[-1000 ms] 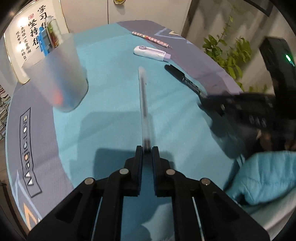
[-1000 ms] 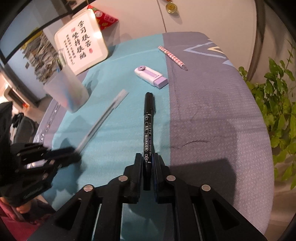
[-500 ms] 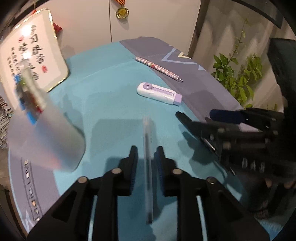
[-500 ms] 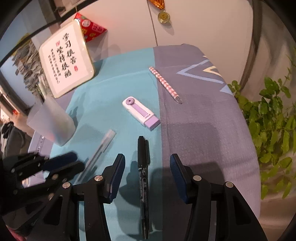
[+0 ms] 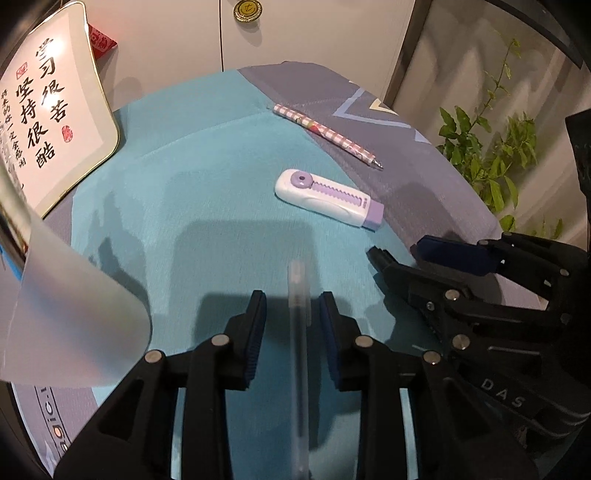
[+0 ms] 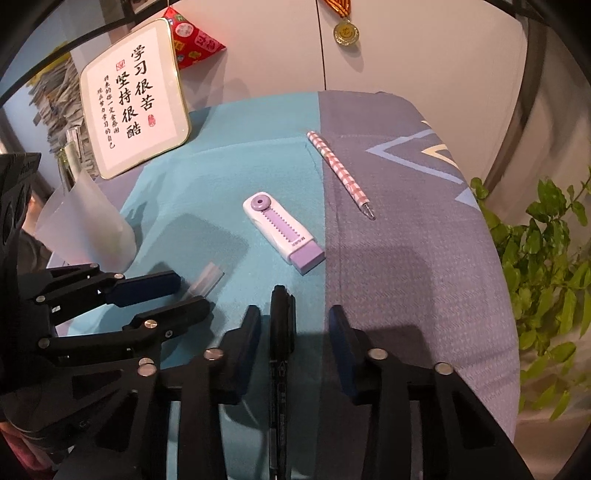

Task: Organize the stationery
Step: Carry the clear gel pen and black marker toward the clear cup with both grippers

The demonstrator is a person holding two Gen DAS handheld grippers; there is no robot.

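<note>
My left gripper [image 5: 293, 304] is open, with a clear pen [image 5: 299, 332] lying on the cloth between its fingers. My right gripper [image 6: 293, 319] is open, with a black marker [image 6: 280, 332] lying between its fingers. A white and purple eraser [image 5: 327, 201] lies ahead on the blue cloth, also in the right wrist view [image 6: 282, 230]. A pink checked pen [image 5: 325, 131] lies beyond it [image 6: 338, 170]. A frosted plastic cup [image 5: 62, 314] stands at the left, also in the right wrist view [image 6: 86, 221]. The right gripper [image 5: 461, 273] shows at the right of the left wrist view.
A framed calligraphy sign [image 6: 135, 109] leans against the wall behind the cup. A green plant [image 6: 550, 266] stands past the table's right edge. The blue and grey tablecloth [image 6: 406, 258] covers the table. A medal [image 6: 345, 33] hangs on the white wall.
Both grippers have opened and let go: the clear pen and the black marker now lie on the cloth between the fingers. Both grippers have drawn back and lower.
</note>
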